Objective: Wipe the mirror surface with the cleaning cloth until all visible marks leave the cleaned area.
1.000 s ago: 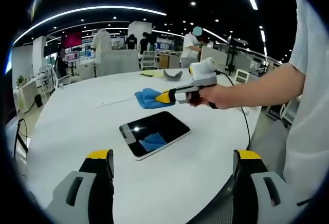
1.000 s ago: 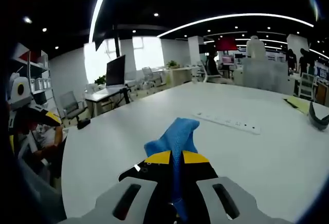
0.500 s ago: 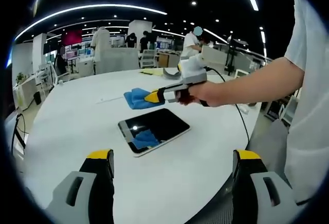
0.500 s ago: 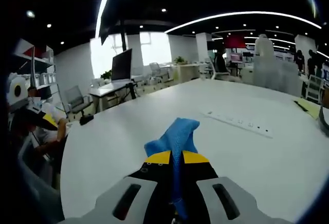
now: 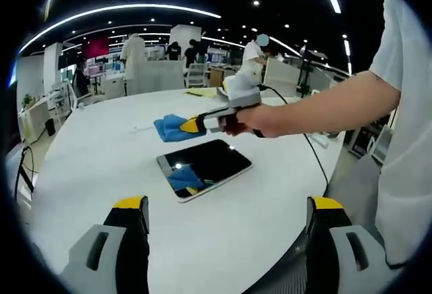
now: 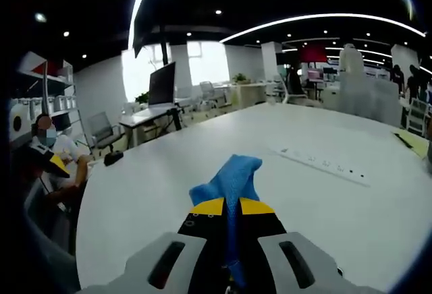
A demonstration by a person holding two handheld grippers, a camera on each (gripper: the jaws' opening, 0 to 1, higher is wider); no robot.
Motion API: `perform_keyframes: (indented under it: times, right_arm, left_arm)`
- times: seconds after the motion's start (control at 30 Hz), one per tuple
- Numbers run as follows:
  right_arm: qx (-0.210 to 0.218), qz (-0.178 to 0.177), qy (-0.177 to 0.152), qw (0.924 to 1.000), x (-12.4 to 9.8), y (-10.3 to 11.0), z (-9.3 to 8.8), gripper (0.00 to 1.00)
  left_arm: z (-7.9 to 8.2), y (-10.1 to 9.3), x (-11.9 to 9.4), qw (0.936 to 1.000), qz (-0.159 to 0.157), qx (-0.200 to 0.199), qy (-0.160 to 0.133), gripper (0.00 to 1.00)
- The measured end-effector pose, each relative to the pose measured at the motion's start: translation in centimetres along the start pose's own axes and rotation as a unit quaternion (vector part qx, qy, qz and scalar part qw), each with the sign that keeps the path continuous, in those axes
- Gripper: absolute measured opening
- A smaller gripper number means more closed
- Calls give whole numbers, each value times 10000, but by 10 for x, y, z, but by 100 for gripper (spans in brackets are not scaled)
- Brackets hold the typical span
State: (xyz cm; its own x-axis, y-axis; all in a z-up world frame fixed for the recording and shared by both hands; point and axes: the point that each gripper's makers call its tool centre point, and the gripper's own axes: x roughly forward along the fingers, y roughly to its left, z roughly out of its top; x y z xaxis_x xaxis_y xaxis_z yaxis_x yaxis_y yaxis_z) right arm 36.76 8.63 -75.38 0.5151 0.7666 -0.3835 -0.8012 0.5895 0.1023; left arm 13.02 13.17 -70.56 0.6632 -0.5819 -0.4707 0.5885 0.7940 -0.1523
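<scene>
Looking along the left gripper (image 5: 226, 210), we see its 2 yellow-tipped jaws standing wide apart with nothing between them, low over the white table (image 5: 88, 166). Ahead of them and between their lines lies the mirror (image 5: 204, 167), a dark rectangular panel flat on the table, showing a blue reflection at its near-left corner. Beyond the mirror, the right gripper (image 5: 191, 125) comes in from the right side of this view, held in a person's hand (image 5: 253, 120) with a bare forearm behind it. Its jaws are clamped on the blue cleaning cloth (image 5: 169, 127), which hangs out past the tips, above the table and beyond the mirror's far edge. We cannot tell whether the cloth touches the table.

In the right gripper view, we see our 2 jaws pressed together on the cleaning cloth (image 6: 231, 181), which sticks up in a fold just ahead of the right gripper (image 6: 231, 208) tips. Past the cloth the white table (image 6: 169, 179) stretches away, with a white power strip (image 6: 324, 166) lying ahead and to the right of the jaws. A seated person (image 6: 54, 159) shows far to the left.
</scene>
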Motion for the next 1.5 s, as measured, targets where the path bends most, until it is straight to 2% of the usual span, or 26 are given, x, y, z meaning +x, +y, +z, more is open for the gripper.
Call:
perform_keyframes:
  times: [0.37, 0.73, 1.27, 1.43, 1.5]
  right_arm:
    - [-12, 20, -21, 10000, 8, -3, 6, 1]
    - [2, 154, 59, 9999, 33, -3, 3, 1]
    - [19, 289, 363, 9989, 65, 3, -25, 1]
    - [68, 299, 441, 9986, 71, 4, -33, 1]
    - [62, 321, 442, 9985, 72, 5, -33, 1]
  left_arm:
    - [-5, 2, 4, 10000, -49, -43, 42, 98]
    - [-6, 4, 9, 9999, -106, -103, 49, 97]
    - [-11, 8, 11, 9997, -136, -180, 103, 97]
    - [-6, 14, 11, 9988, -139, -454, -75, 97]
    - [-9, 15, 14, 9996, -113, -257, 26, 97]
